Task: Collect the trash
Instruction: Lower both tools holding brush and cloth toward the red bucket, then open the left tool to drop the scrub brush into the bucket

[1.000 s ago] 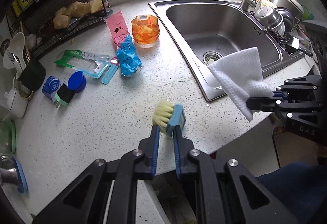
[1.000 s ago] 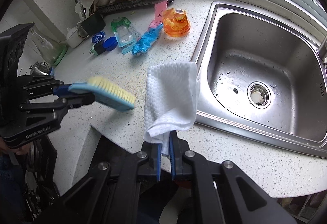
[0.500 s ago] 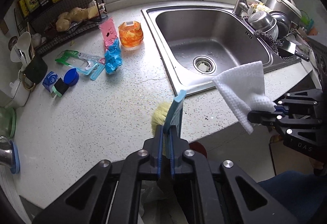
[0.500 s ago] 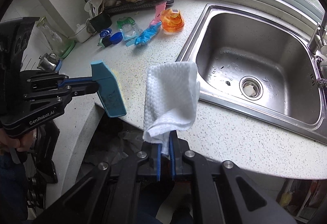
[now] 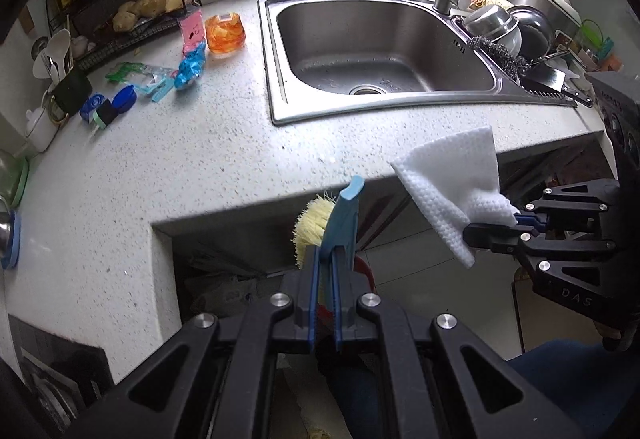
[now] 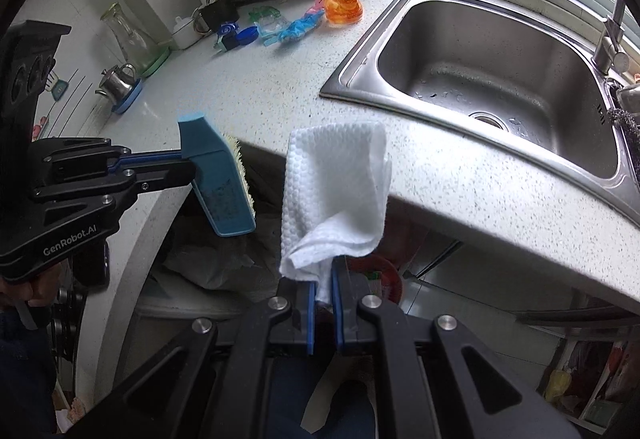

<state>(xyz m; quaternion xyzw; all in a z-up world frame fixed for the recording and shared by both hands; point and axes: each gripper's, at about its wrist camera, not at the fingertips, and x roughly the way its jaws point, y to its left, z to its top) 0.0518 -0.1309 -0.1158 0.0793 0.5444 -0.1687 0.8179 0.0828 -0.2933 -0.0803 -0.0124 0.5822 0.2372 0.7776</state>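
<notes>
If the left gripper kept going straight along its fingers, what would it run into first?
Probably the red bin rim below the counter edge: the left gripper, shut on the blue brush, points steeply down past that edge. Depth is unclear.

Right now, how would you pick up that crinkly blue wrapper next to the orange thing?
Probably from above, pinching the blue wrapper across its narrow middle. It lies flat and long on the countertop, with a pink packet touching one end, so coming in sideways looks crowded.

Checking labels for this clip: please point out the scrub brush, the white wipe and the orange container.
scrub brush (image 6: 218,179), right wrist view, on its blue back.
white wipe (image 6: 336,191), right wrist view, middle of the sheet.
orange container (image 5: 225,35), left wrist view, on its side wall.
</notes>
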